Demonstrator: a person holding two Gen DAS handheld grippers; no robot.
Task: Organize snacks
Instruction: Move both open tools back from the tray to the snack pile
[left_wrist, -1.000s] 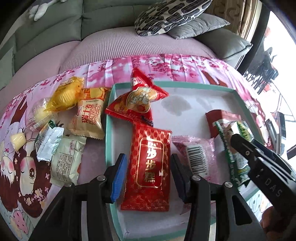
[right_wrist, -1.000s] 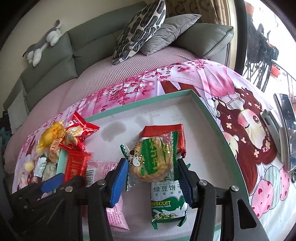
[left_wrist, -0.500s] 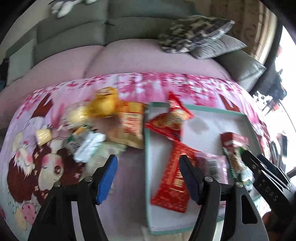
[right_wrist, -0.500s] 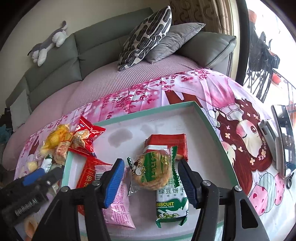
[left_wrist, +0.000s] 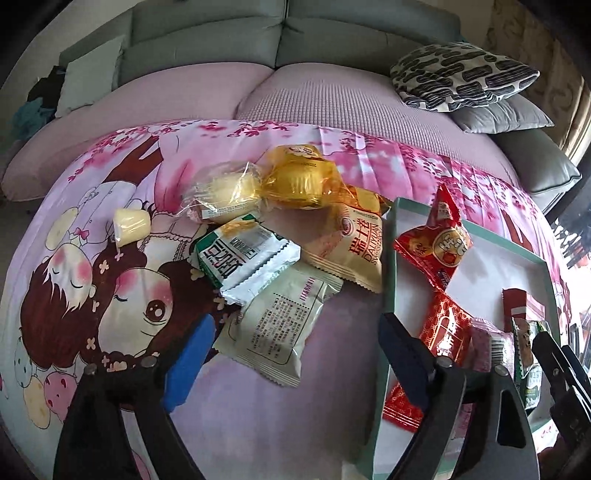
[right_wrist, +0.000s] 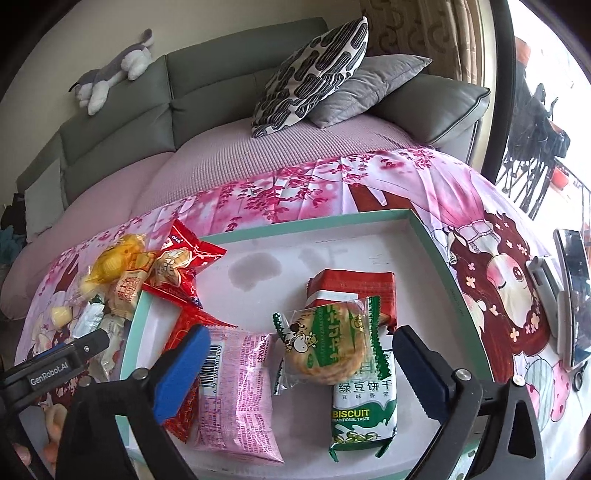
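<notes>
Lying loose on the pink cartoon tablecloth (left_wrist: 110, 206), a pale green packet (left_wrist: 280, 328) with printed text sits just left of the teal-rimmed tray (left_wrist: 389, 258), beside a green-and-white wrapper (left_wrist: 243, 254), a beige pack (left_wrist: 354, 243) and a yellow cake (left_wrist: 303, 177). The left gripper (left_wrist: 291, 354) hangs over the pale packet, fingers wide apart and empty. A second ago it hovered above the long red packet (left_wrist: 439, 332) in the tray; it has swung left. The right gripper (right_wrist: 299, 369) stays over the round green biscuit (right_wrist: 325, 343), fingers spread.
</notes>
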